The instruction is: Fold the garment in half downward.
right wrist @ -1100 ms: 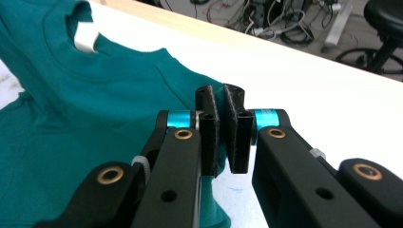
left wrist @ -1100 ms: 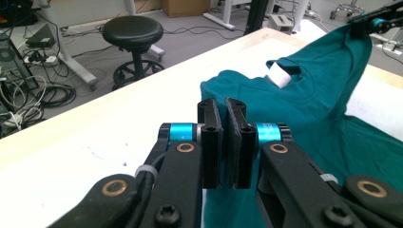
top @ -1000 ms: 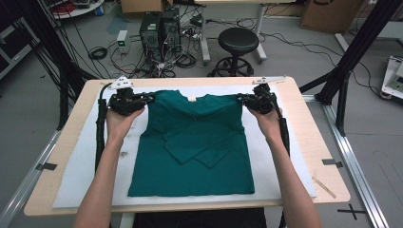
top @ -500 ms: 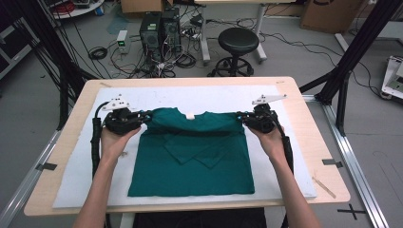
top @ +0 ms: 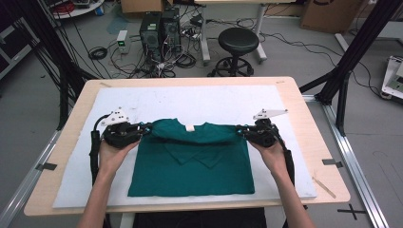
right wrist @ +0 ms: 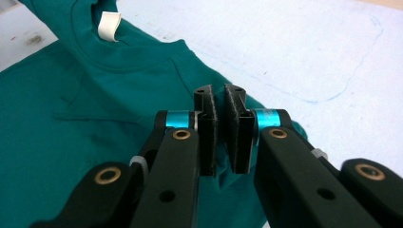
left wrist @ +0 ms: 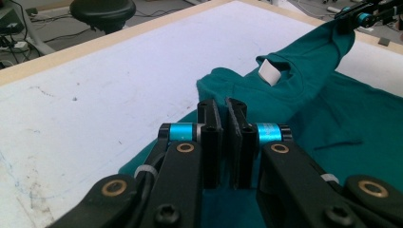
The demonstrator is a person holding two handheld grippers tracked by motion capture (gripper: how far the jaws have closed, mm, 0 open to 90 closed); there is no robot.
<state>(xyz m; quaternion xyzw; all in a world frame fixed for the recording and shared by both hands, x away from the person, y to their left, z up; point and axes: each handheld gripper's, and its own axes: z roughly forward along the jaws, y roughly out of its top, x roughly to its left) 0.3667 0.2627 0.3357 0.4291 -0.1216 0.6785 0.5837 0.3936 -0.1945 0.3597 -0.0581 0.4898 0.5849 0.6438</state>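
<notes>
A dark green T-shirt point(top: 190, 166) lies on the white mat point(top: 199, 99), sleeves folded in, its top edge lifted and drawn toward the person. My left gripper point(top: 145, 128) is shut on the shirt's left shoulder, and my right gripper point(top: 241, 130) is shut on the right shoulder. A white label point(top: 190, 128) marks the collar between them. In the left gripper view the jaws of the left gripper point(left wrist: 222, 107) pinch green cloth, with the label point(left wrist: 269, 72) beyond and the right gripper point(left wrist: 354, 16) far off. In the right gripper view the right gripper point(right wrist: 218, 95) holds the shirt point(right wrist: 71, 123).
The mat covers most of a wooden table point(top: 190, 80). Bare mat lies behind the shirt. On the floor beyond stand a black stool point(top: 237, 40) and computer towers point(top: 159, 28) with cables. Black frame posts point(top: 347, 61) rise at the right.
Both grippers have moved toward the person with the shirt's shoulders, carrying the collar edge from the far part of the mat to about mid-shirt.
</notes>
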